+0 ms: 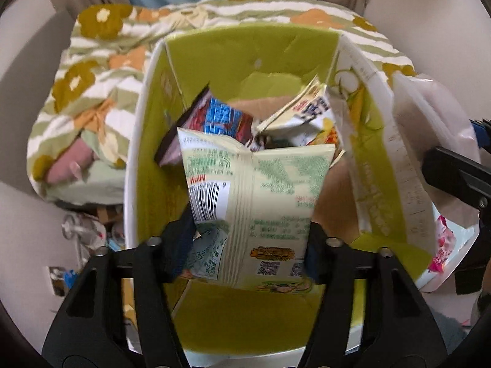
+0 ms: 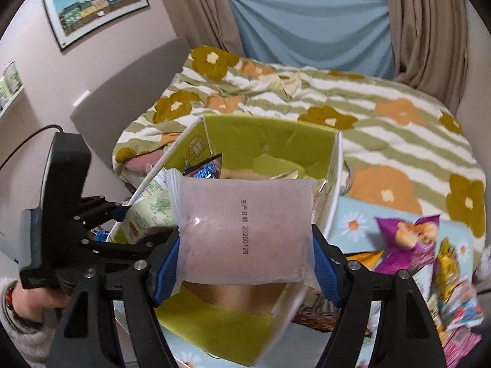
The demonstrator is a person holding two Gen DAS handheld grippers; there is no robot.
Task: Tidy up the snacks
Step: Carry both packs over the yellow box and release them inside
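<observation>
A green-lined cardboard box [image 1: 245,49] stands open on the bed; it also shows in the right wrist view [image 2: 276,141]. My left gripper [image 1: 250,239] is shut on a pale green snack bag [image 1: 260,190] and holds it over the box opening. Inside lie a red and blue packet [image 1: 221,116] and a white and yellow packet [image 1: 307,113]. My right gripper [image 2: 245,245] is shut on a translucent pinkish pouch [image 2: 245,227] with a printed date, held above the box's near rim. The left gripper and its green bag [image 2: 150,211] show at the left of the right wrist view.
A flowered green-striped duvet [image 2: 383,128] covers the bed. Several loose snack packets, one purple [image 2: 411,239], lie on a light blue daisy cloth [image 2: 353,224] right of the box. Clutter sits on the floor [image 1: 86,230] left of the box. Curtains [image 2: 429,30] hang behind.
</observation>
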